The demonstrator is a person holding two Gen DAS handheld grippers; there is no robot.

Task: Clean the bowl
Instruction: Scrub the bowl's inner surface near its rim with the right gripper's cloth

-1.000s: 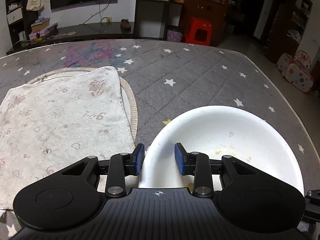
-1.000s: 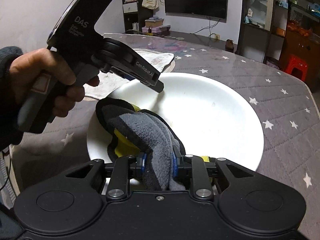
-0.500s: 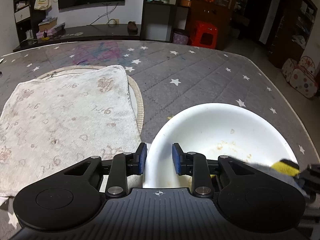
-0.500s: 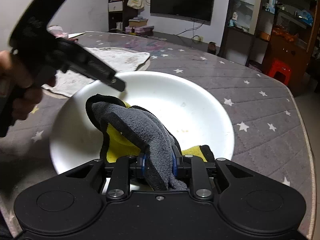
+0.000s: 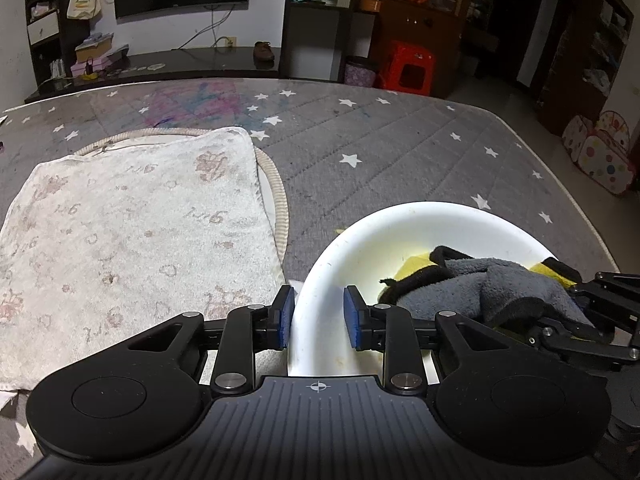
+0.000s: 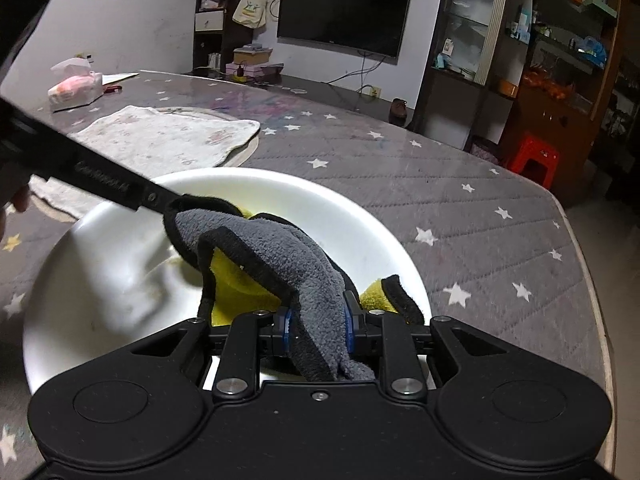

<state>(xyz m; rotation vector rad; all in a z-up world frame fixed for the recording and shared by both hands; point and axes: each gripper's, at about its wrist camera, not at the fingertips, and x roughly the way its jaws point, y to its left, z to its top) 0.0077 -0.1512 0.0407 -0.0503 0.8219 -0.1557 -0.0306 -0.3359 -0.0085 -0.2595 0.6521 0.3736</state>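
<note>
- Bowl: white, shallow, resting on the bench with its grey star-print cover; yellowish smears show on the inner wall. It serves as the landmark for all items below.
- Left hand-held gripper: straddles the near-left rim of the bowl, one blue pad outside the wall and one inside; jaws narrowed around the rim, the outer pad at the wall, a small gap visible at the inner pad.
- Right hand-held gripper: at the near-right rim of the bowl, jaws clamped tight on a grey-and-yellow cloth.
- Cloth: black-edged, draped forward from the pads into the bowl's interior, yellow side toward the floor of the bowl.
- Towel: pale, patterned, lying flat over a round mat, just left of the bowl and apart from it.
- Tissue pack: well beyond the bowl, at the bench's far left.
</note>
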